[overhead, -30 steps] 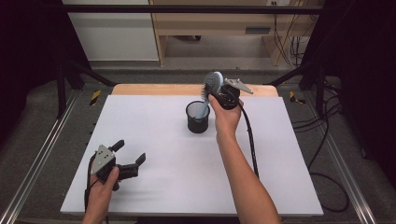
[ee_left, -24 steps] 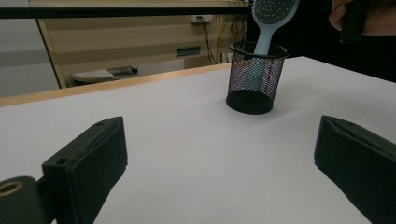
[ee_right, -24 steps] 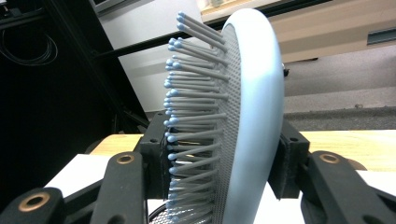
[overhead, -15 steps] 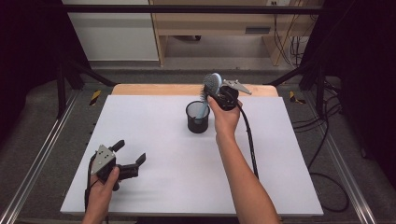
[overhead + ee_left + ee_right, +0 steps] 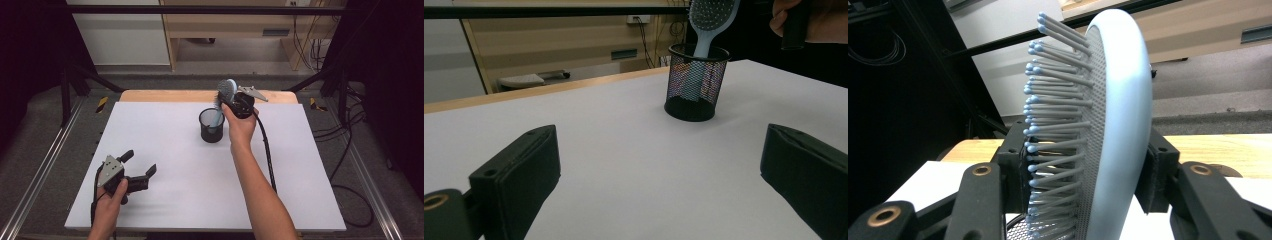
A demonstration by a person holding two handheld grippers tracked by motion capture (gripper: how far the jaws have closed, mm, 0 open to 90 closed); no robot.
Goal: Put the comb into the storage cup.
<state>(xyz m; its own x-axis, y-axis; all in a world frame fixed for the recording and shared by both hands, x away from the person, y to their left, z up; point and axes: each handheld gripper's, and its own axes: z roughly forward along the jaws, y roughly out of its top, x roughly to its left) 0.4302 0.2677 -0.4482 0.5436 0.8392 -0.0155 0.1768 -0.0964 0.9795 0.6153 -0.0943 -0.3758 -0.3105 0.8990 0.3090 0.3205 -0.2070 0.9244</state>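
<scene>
1. High view: a white table [image 5: 165, 150] with a wooden far edge [image 5: 170, 95]. Black mesh cup [image 5: 211, 125] upright near the far middle. Pale blue hairbrush [image 5: 226, 92] standing in it, handle down inside, head leaning out over the rim toward the right gripper [image 5: 235, 100]. Right gripper clamped on the brush head, the hand just beside the cup. Left gripper [image 5: 137, 167] well apart at the near left corner, jaws spread wide, nothing in them.

2. Left gripper view: both black jaws far apart over bare tabletop, empty. Beyond them the cup [image 5: 696, 82], a round open-weave wire cylinder with a solid rim and base, see-through enough to show the handle reaching to the bottom. Brush [image 5: 709, 22] tilted, smooth plastic, bristle side facing this camera.

3. Right gripper view: jaws about half open and closed on the brush head [image 5: 1118, 125], one pad against the smooth rounded back, the other among the ball-tipped bristles [image 5: 1053, 115], which stick out of a grey perforated cushion.

4. Step in hand, by the look of it: setting the brush into the cup, handle already seated. Next move likely to call for releasing gently, then backing away without catching the bristles or tipping the light cup.
</scene>
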